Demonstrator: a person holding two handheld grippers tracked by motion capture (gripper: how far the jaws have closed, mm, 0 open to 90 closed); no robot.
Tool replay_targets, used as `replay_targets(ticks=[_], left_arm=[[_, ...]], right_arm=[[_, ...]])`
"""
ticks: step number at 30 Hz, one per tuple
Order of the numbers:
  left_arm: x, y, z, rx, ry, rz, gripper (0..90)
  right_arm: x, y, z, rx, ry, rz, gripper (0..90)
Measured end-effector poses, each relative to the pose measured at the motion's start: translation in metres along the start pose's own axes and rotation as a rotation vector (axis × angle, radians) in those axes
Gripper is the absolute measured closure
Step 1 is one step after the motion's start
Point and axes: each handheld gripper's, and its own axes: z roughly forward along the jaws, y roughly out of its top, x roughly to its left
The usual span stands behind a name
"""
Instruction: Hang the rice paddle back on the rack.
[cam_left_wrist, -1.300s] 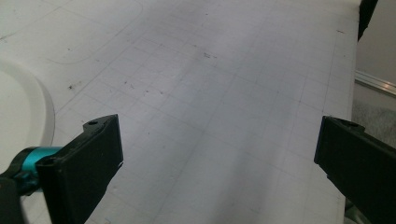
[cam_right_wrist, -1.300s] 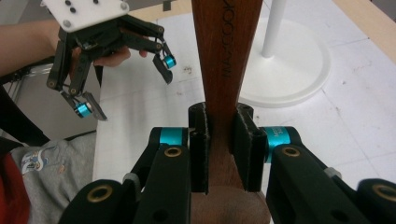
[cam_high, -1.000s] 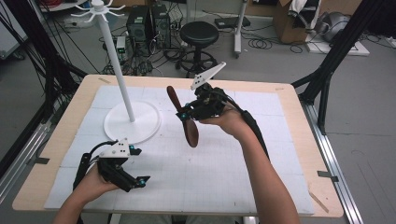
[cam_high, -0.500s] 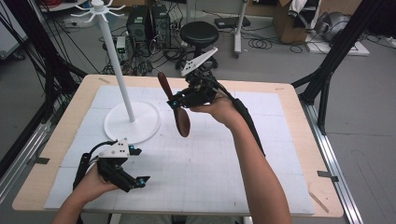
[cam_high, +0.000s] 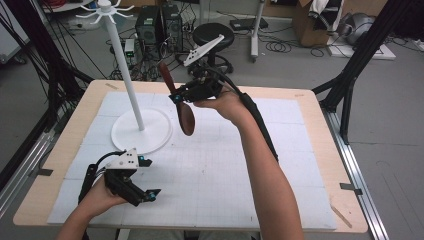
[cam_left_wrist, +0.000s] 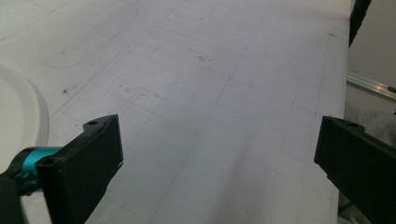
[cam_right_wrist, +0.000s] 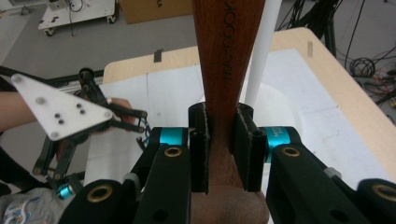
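Observation:
A dark wooden spoon (cam_high: 184, 115) hangs in the air over the middle of the table, bowl down and handle tilted up to the far left. My right gripper (cam_high: 176, 97) is shut on its neck; in the right gripper view the pads clamp the spoon (cam_right_wrist: 223, 56) from both sides at the gripper (cam_right_wrist: 221, 145). Just left of it rises a white hook stand (cam_high: 123, 67) on a round base (cam_high: 150, 137). My left gripper (cam_high: 149, 177) rests open near the front left of the table, with nothing between its jaws (cam_left_wrist: 215, 158).
A white gridded mat (cam_high: 225, 165) covers the wooden table (cam_high: 310, 107). The stand's pole (cam_right_wrist: 259, 46) stands close behind the spoon in the right gripper view. Beyond the far edge are a black stool (cam_high: 212, 32), computer cases and cables.
My right hand has lifted the spoon higher and carried it toward the far left, closer to the stand's pole. The left gripper has stayed where it was.

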Motion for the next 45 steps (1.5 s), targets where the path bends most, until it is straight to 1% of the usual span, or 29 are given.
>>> replay_targets(ticks=[1,3,4,8,9,10,12,13,16,19,20,27,31,36,37,41,45], left_arm=[[0.0,0.0,0.0,0.0,-0.001,0.0,1.7],[0.0,0.0,0.0,-0.002,-0.004,-0.002,1.7],[0.0,0.0,0.0,0.0,-0.004,-0.001,1.7],[0.0,0.0,-0.001,-0.006,-0.005,-0.004,1.7],[-0.001,0.0,0.0,-0.007,-0.006,-0.003,1.7],[-0.001,0.0,0.0,-0.005,-0.007,-0.003,1.7],[-0.001,0.0,0.0,-0.004,-0.009,0.0,1.7],[-0.001,0.001,0.001,-0.003,-0.01,0.001,1.7],[-0.002,0.0,0.001,-0.013,-0.012,-0.004,1.7],[-0.001,0.001,0.001,-0.008,-0.016,-0.003,1.7],[-0.001,0.001,0.001,-0.01,-0.015,-0.004,1.7],[-0.001,0.001,0.001,-0.011,-0.018,-0.006,1.7],[-0.002,0.001,0.002,-0.01,-0.02,0.001,1.7],[-0.002,0.0,0.002,-0.008,-0.024,0.0,1.7],[-0.003,0.0,0.002,-0.01,-0.023,-0.002,1.7],[-0.004,0.001,0.003,-0.012,-0.028,-0.001,1.7],[-0.004,0.001,0.003,-0.009,-0.029,0.0,1.7]], right_arm=[[-0.001,0.002,0.001,-0.007,-0.006,-0.004,78.5],[-0.002,0.006,0.001,-0.004,-0.009,-0.001,78.5],[-0.002,0.009,0.002,-0.013,-0.015,0.001,78.6],[-0.005,0.018,0.002,-0.024,-0.012,0.001,78.5],[-0.007,0.021,0.002,-0.029,-0.018,-0.016,78.5],[-0.006,0.022,0.002,-0.027,-0.015,-0.003,78.5],[-0.008,0.027,0.003,-0.03,-0.022,-0.017,78.5],[-0.008,0.029,0.003,-0.025,-0.023,-0.008,78.5],[-0.009,0.034,0.003,-0.029,-0.024,-0.005,78.5],[-0.012,0.039,0.003,-0.041,-0.032,-0.013,78.5],[-0.012,0.041,0.003,-0.032,-0.03,0.001,78.6],[-0.018,0.056,0.003,-0.042,-0.042,-0.004,78.5],[-0.021,0.063,0.004,-0.039,-0.051,0.006,78.5],[-0.023,0.073,0.005,-0.035,-0.054,0.003,78.6],[-0.023,0.076,0.005,-0.036,-0.06,-0.006,78.6],[-0.026,0.083,0.006,-0.032,-0.068,0.001,78.5],[-0.026,0.091,0.007,-0.03,-0.077,-0.007,78.5]])
